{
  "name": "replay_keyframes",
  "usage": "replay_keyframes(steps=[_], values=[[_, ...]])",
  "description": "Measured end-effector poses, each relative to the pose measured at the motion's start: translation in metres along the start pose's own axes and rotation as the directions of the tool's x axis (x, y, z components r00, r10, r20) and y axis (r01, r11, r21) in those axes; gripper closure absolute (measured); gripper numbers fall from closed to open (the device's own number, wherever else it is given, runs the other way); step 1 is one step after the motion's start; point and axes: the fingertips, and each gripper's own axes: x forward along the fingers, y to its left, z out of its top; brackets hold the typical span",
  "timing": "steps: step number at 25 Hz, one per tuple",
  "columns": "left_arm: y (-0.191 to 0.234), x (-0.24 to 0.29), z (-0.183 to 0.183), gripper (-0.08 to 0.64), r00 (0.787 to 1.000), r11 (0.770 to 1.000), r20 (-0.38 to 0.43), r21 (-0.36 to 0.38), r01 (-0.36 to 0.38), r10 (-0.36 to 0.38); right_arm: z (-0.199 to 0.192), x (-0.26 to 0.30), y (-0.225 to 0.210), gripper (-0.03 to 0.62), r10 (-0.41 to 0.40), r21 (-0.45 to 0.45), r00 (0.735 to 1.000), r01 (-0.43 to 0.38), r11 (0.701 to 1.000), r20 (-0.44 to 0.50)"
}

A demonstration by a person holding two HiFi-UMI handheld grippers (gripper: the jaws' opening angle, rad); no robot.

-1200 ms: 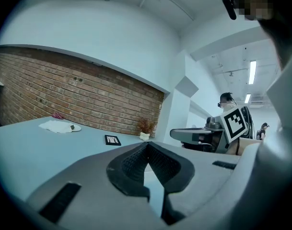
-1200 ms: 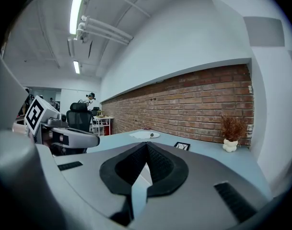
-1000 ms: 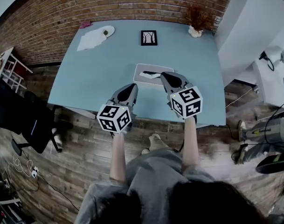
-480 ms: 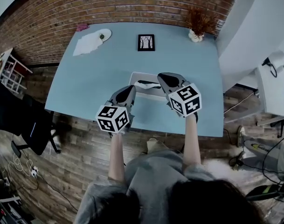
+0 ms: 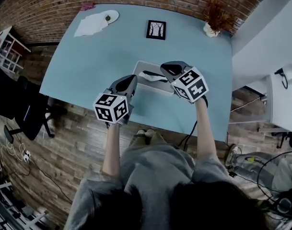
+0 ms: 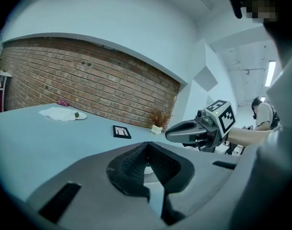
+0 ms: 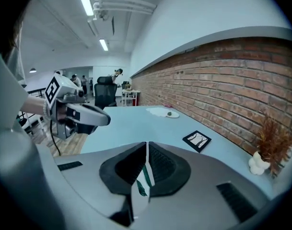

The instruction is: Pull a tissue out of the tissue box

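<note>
Jaws clenched, the left hand-held gripper and right hand-held gripper are flanking the tissue box mid-tabletop, at its 8 and 2 o'clock. The flimsy, tear-prone tissue is poking from the slot, likely needing a gentle pinch at its raised fold.

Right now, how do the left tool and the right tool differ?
Place: the right tool hangs over the tissue box; the left tool is over bare table, beside the box's near left corner.
Reach: the right tool sits farther across the table than the left tool.
Shared: both tools have their jaws together with nothing gripped.
</note>
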Motion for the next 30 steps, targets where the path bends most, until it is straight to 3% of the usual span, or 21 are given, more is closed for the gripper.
replay_keyframes(steps=[9, 13, 25, 30], values=[[0.010, 0.010, -0.011, 0.557, 0.999, 1.000, -0.049, -0.017, 0.022, -0.023, -0.028, 0.039, 0.018, 0.586, 0.154, -0.128, 0.960, -0.187, 0.974, -0.233], [0.010, 0.011, -0.021, 0.557, 0.997, 0.999, -0.072, -0.028, 0.031, -0.033, -0.043, 0.050, 0.032, 0.521, 0.215, -0.134, 0.923, -0.268, 0.954, -0.319], [0.007, 0.008, -0.040, 0.557, 0.992, 0.998, -0.113, -0.046, 0.041, -0.046, -0.074, 0.067, 0.047, 0.483, 0.250, -0.168, 0.843, -0.367, 0.915, -0.476], [0.006, 0.008, -0.044, 0.557, 0.992, 0.998, -0.119, -0.053, 0.043, -0.049, -0.083, 0.074, 0.048, 0.483, 0.236, -0.177, 0.828, -0.369, 0.912, -0.508]])
